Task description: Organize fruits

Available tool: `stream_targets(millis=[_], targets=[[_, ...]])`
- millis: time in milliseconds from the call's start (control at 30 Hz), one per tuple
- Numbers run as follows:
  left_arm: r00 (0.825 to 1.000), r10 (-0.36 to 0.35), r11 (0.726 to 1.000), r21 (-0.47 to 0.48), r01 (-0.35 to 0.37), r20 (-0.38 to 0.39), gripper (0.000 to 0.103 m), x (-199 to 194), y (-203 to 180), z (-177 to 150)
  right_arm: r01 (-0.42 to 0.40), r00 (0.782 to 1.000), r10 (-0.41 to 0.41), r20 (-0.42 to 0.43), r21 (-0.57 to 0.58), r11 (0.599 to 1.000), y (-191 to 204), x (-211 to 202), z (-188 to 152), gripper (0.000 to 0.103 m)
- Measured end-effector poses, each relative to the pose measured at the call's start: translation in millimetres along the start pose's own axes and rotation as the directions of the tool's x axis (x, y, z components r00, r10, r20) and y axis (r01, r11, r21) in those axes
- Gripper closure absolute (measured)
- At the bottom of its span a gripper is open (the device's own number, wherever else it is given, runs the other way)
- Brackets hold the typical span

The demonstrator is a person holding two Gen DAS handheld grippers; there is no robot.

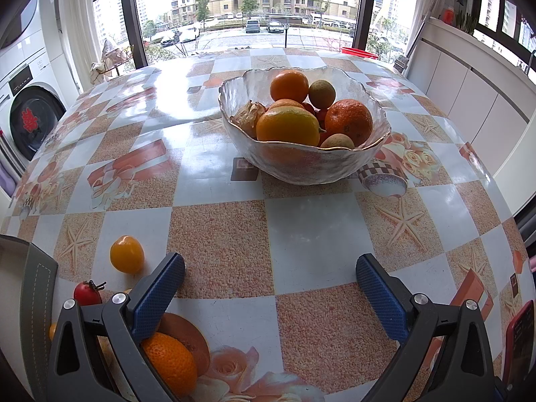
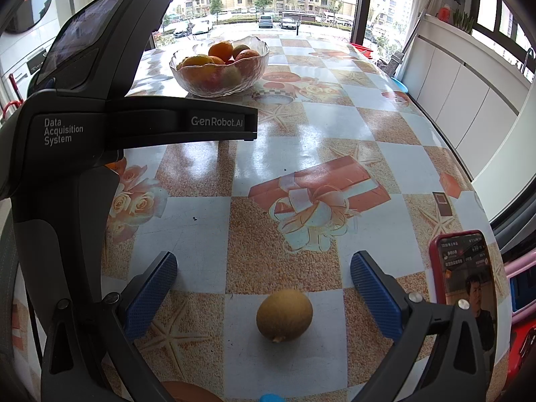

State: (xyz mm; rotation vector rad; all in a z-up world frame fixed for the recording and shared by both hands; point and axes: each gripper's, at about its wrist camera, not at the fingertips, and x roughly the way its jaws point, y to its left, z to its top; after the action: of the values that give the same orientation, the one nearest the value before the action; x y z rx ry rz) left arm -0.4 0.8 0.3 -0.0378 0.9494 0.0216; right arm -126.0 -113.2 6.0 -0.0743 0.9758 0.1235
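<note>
One glass bowl [image 1: 303, 164] is standing on the table [image 1: 301, 227], and three loose fruits are lying near the left claw [image 1: 269, 274], which is spread wide. One brown fruit [image 2: 284, 315] is lying between the fingers of the spread right claw [image 2: 264, 276], touching neither.

A lived-in home is shown, most likely a kitchen or laundry corner of a flat. A front-loading washing machine [image 1: 31, 117] is seen on the left, and a run of white cupboards [image 1: 469, 100] under a counter on the right. A dining table [image 1: 301, 227] is covered with a glossy patterned oilcloth, and a glass bowl [image 1: 303, 164] of fruit is set on it. Through the large window [image 1: 248, 3], parked cars and tall apartment blocks are seen, so a residential quarter is suggested
</note>
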Motion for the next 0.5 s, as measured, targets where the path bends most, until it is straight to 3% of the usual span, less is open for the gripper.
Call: stream_targets(millis=[500], targets=[[1.000, 0.000, 1.000, 0.000, 0.000, 0.000, 0.000, 0, 0, 0, -0.055, 0.998, 0.056, 0.009, -0.083, 0.995, -6, -14, -24, 0.000]])
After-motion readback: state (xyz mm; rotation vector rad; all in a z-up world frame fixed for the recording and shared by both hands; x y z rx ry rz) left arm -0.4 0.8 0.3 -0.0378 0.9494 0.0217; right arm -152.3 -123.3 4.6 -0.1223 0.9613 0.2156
